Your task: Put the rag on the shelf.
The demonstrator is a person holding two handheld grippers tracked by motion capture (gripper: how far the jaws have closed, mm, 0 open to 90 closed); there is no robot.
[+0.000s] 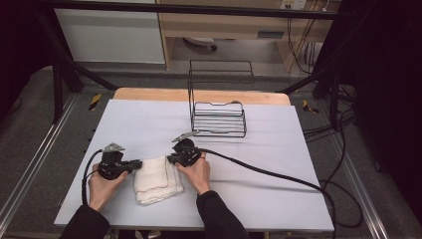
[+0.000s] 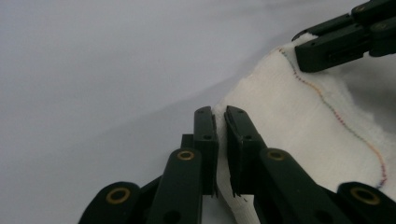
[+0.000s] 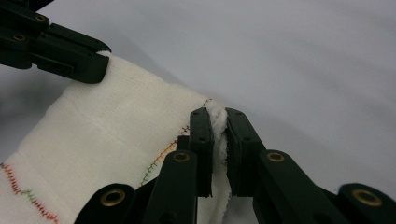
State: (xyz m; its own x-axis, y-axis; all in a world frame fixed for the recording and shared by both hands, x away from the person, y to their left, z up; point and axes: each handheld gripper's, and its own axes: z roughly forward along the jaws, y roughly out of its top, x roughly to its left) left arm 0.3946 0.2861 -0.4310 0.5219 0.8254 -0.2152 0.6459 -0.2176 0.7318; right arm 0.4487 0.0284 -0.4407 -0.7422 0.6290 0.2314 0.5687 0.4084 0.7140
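A folded white cloth (image 1: 157, 179) with coloured stitching lies on the grey table (image 1: 259, 199), near the front between the person's two hands. My left gripper (image 1: 139, 164) grips the cloth's far left corner; in the left gripper view its jaws (image 2: 220, 114) pinch a thin edge of the cloth (image 2: 299, 126). My right gripper (image 1: 170, 159) holds the far right corner, and in the right gripper view the jaws (image 3: 215, 114) are pressed on a bunched fold of the cloth (image 3: 116, 130). Each gripper view also shows the other gripper (image 2: 345, 39) (image 3: 60, 51) at the opposite corner.
A black wire rack (image 1: 219, 117) stands at the back middle of the table. The right gripper's black cable (image 1: 278, 177) trails across the table to the right edge. A wooden board edge (image 1: 199, 94) runs along the far side.
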